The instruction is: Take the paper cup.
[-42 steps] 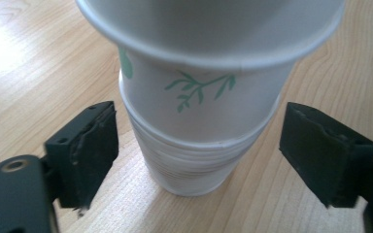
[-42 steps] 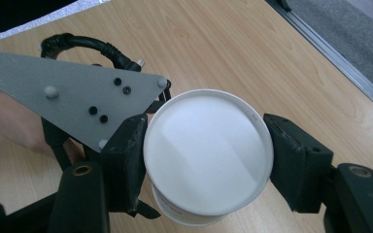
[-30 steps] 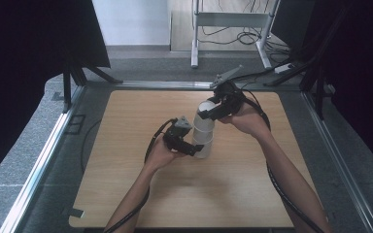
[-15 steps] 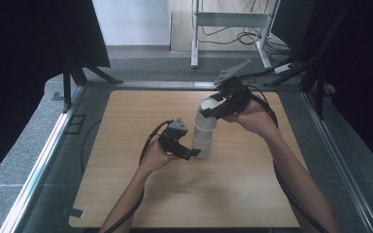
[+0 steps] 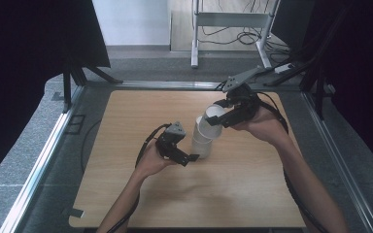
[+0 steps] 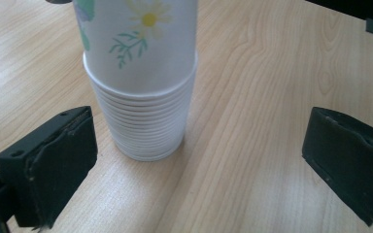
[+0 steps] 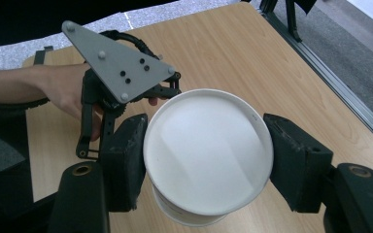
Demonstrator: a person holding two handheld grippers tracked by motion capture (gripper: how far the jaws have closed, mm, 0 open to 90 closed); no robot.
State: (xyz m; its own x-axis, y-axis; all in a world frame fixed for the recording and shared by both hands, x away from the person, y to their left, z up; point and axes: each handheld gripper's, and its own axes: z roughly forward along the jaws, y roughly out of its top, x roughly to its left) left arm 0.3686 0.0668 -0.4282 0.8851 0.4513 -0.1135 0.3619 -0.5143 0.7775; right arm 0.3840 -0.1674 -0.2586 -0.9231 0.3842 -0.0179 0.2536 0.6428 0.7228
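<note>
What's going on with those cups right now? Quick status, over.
Right gripper clamped on top cup. Left gripper just opened, clear of stack. Nothing in the way.

L gripper (image 5: 188, 156) jaws wide, R gripper (image 5: 219, 119) clamped

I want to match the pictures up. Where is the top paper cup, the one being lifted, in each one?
High view: top cup, centre right, in the right gripper.
Left gripper view: top cup, flowered, top centre above the stack.
Right gripper view: top cup, centre, between the jaws.
Shared landmark: the wooden table.
</note>
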